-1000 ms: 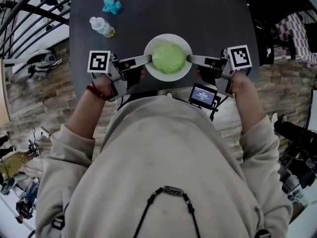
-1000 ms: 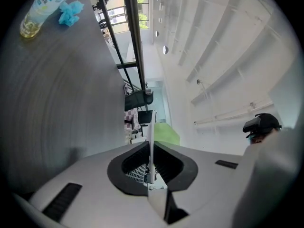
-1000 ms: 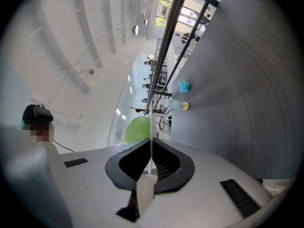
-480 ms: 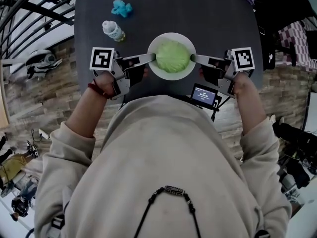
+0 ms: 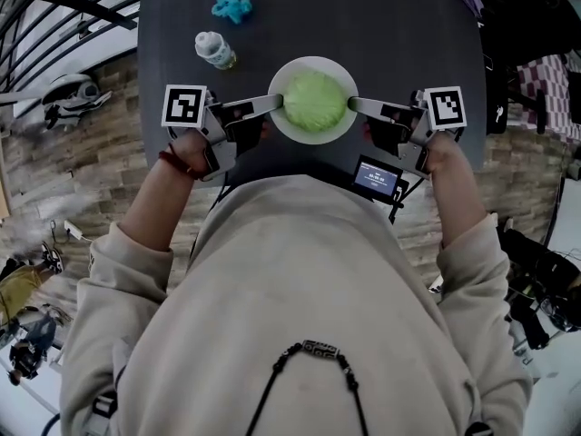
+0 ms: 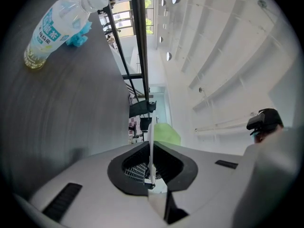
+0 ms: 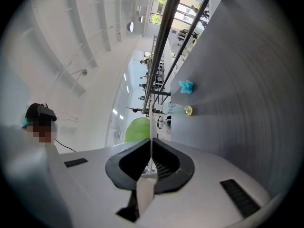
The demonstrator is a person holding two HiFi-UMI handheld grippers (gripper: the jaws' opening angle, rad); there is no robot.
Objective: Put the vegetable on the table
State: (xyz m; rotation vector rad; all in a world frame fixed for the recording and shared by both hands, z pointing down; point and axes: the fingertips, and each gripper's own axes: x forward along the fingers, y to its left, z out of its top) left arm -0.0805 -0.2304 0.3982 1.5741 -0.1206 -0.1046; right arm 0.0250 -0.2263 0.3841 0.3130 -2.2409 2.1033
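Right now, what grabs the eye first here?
A pale green leafy vegetable sits on a white plate over the near part of the dark table, right in front of the person. The left gripper and right gripper each clamp the plate's rim from opposite sides. Farther back on the left are a plastic bottle and a crumpled blue thing.

Dark grey table (image 5: 381,16); wood-plank floor (image 5: 64,166); black metal post (image 6: 138,42); white ceiling (image 6: 228,42); bright window (image 7: 159,6) beyond.

Bright daylight from windows (image 7: 161,6) near 12 o'clock; faint sheen on table (image 5: 390,25); fisheye-bent, black-vignetted edges; possibly blurred around 9 o'clock.
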